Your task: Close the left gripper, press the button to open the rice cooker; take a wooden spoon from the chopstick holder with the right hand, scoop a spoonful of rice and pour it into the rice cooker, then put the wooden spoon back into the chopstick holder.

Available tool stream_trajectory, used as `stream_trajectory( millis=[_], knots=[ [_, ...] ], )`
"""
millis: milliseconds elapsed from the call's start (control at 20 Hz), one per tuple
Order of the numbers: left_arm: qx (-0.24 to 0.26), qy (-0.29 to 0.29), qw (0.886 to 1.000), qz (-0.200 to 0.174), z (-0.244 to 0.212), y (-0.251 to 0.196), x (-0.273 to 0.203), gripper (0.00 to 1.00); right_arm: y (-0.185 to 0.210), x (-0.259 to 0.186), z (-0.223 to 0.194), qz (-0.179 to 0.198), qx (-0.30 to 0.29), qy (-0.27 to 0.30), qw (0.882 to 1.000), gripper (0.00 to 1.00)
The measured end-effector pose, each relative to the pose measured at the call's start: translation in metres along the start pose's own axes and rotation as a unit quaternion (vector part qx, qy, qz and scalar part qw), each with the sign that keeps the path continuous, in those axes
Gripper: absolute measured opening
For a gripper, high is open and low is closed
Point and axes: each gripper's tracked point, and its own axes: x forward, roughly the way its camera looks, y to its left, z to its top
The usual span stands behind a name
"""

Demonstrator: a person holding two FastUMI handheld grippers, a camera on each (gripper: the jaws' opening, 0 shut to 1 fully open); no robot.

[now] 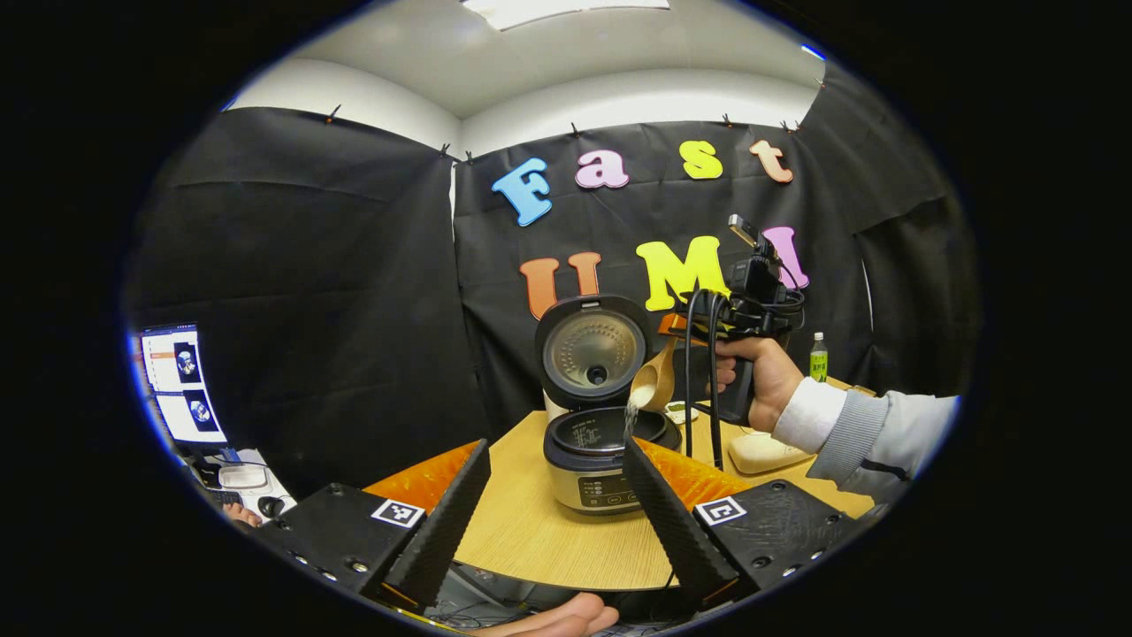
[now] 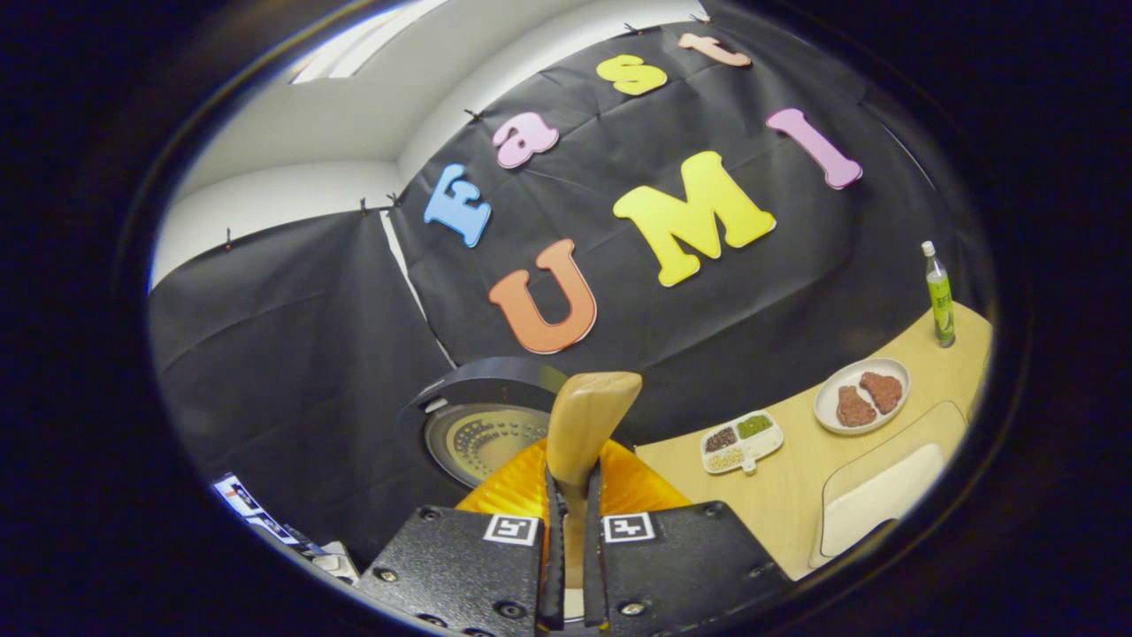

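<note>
The rice cooker (image 1: 594, 460) stands open on the round wooden table (image 1: 531, 531), with its lid (image 1: 592, 349) raised. Above its right rim, a wooden spoon (image 1: 654, 380) tilts down and rice (image 1: 630, 418) streams into the pot. A hand holds my right gripper (image 1: 699, 326) to the right of the cooker. In the right gripper view, that gripper (image 2: 570, 487) is shut on the spoon handle (image 2: 585, 420), with the cooker lid (image 2: 478, 433) just beyond. My left gripper (image 1: 555, 451) hangs open in front of the cooker, fingers wide apart and holding nothing.
To the right on the table are a divided dish (image 2: 741, 440), a plate of meat (image 2: 860, 395), a green bottle (image 2: 939, 296) and a pale tray (image 2: 880, 495). An orange cloth (image 1: 424, 478) lies beside the cooker. A monitor (image 1: 177, 380) stands at far left.
</note>
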Motion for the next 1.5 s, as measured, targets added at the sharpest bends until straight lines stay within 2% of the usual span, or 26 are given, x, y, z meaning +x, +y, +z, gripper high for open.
stream_trajectory(
  millis=[300,650,950,1150,1500],
  knots=[
    [-0.004,0.002,1.0,-0.003,-0.002,-0.002,0.0,0.96,0.015,0.0,-0.006,0.021,-0.067,0.013,0.997,0.13],
    [-0.011,0.004,1.0,-0.007,-0.003,-0.001,0.0,0.96,0.026,-0.001,-0.004,0.035,-0.154,0.013,0.987,0.13],
    [-0.014,0.006,1.0,-0.007,-0.003,-0.002,0.0,0.96,0.034,0.001,-0.011,0.029,-0.234,0.016,0.972,0.13],
    [-0.019,0.006,1.0,-0.011,-0.003,-0.003,0.0,0.96,0.045,-0.005,-0.018,0.037,-0.299,0.011,0.953,0.14],
    [-0.02,0.005,1.0,-0.016,-0.001,-0.006,-0.001,0.96,0.056,-0.01,-0.022,0.029,-0.361,0.004,0.932,0.14]
  ],
)
